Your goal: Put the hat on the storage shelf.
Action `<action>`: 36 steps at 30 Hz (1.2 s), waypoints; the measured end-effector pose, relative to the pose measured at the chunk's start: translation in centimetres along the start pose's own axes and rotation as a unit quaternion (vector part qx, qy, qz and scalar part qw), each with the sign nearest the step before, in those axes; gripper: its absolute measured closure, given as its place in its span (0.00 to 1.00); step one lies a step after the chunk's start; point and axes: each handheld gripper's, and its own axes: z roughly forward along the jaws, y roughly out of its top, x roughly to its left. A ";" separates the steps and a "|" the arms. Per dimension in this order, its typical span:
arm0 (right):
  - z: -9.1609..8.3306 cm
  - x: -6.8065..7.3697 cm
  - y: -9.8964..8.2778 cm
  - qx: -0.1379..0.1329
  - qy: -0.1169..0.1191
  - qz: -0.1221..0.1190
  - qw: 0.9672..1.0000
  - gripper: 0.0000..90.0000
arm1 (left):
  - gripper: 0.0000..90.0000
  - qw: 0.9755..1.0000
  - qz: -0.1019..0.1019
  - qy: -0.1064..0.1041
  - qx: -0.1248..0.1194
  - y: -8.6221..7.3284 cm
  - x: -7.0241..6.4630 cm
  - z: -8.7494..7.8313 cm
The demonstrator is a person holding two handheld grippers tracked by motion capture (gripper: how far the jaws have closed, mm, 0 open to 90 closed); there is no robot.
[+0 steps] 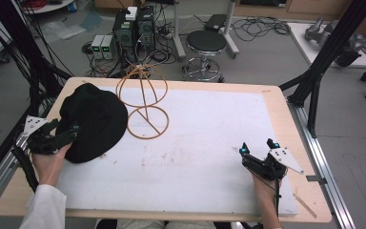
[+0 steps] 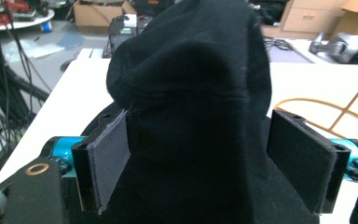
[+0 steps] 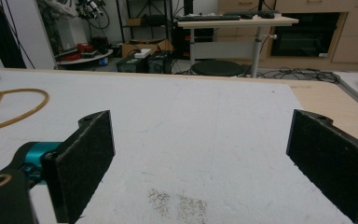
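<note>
Two risks: soft black hat (image 2: 191, 93) slumping from the gaping left hand-held gripper (image 1: 69, 135), snagging wire stand (image 1: 143, 102); right hand-held gripper (image 1: 257, 149) idle, spread wide.

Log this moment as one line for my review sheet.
left gripper: open, jaws astride black hat | right gripper: open, over white mat | wire hat stand: bare
</note>
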 end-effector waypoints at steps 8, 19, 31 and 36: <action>0.0 0.0 0.0 0.002 0.001 0.000 1.000 0.08 | 0.25 1.000 -0.007 0.019 0.019 -0.2 -0.4 0.9; 0.0 0.0 0.0 0.002 0.003 0.000 1.000 0.08 | 0.43 0.999 -0.021 0.040 0.027 -1.1 -1.2 1.4; 0.1 0.1 0.0 0.004 0.005 -0.002 1.000 0.08 | 0.97 0.999 -0.015 0.043 0.017 -1.3 -1.5 1.4; 0.1 0.0 -0.1 0.005 0.006 -0.002 1.000 0.08 | 0.97 0.999 -0.039 0.023 0.018 -1.3 -0.8 1.3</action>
